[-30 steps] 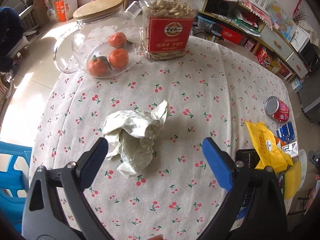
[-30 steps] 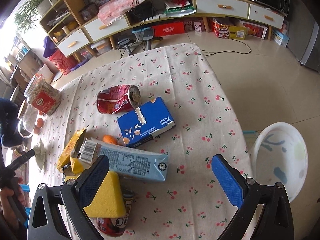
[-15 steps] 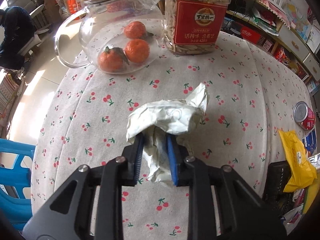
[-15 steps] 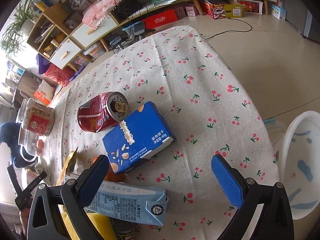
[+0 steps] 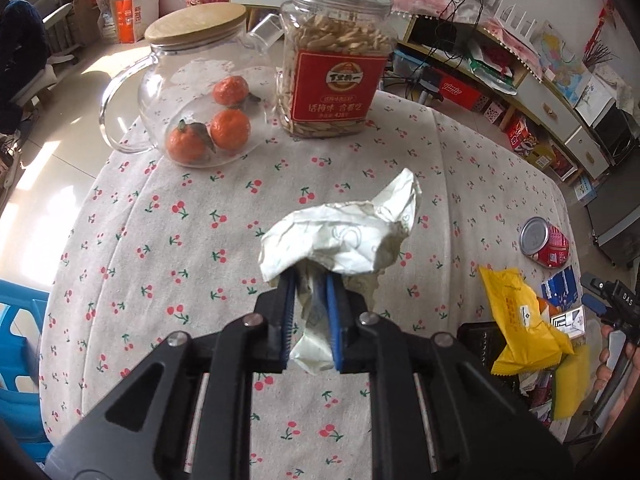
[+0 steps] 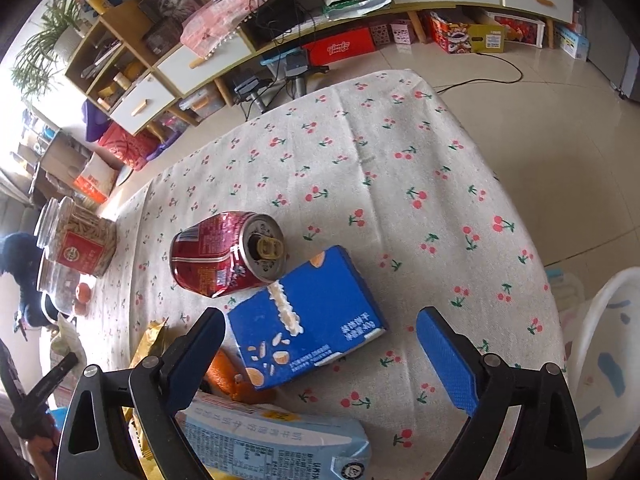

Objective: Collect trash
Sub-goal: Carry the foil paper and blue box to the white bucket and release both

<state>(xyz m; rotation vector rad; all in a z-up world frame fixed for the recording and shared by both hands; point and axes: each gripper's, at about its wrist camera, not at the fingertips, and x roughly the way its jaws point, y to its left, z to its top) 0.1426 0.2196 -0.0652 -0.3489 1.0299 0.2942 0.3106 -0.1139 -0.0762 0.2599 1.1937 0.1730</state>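
My left gripper (image 5: 311, 292) is shut on a crumpled white paper (image 5: 344, 236) and holds it above the cherry-print tablecloth (image 5: 180, 240). My right gripper (image 6: 320, 344) is open and empty, hovering over a blue carton (image 6: 308, 316). A dented red can (image 6: 224, 256) lies on its side just behind the carton. A light-blue milk carton (image 6: 272, 444) lies at the bottom. A yellow wrapper (image 5: 520, 320) and the red can (image 5: 546, 242) show at the right of the left wrist view.
A glass teapot (image 5: 200, 92) with three tangerines and a clear jar (image 5: 332, 68) of snacks stand at the table's far side. A white plastic bin (image 6: 600, 368) stands on the floor beside the table's right edge. An orange peel (image 6: 228, 376) lies by the cartons.
My left gripper closed on the crumpled paper and lifted it off the cloth. My right gripper moved forward and lower over the blue carton, still open.
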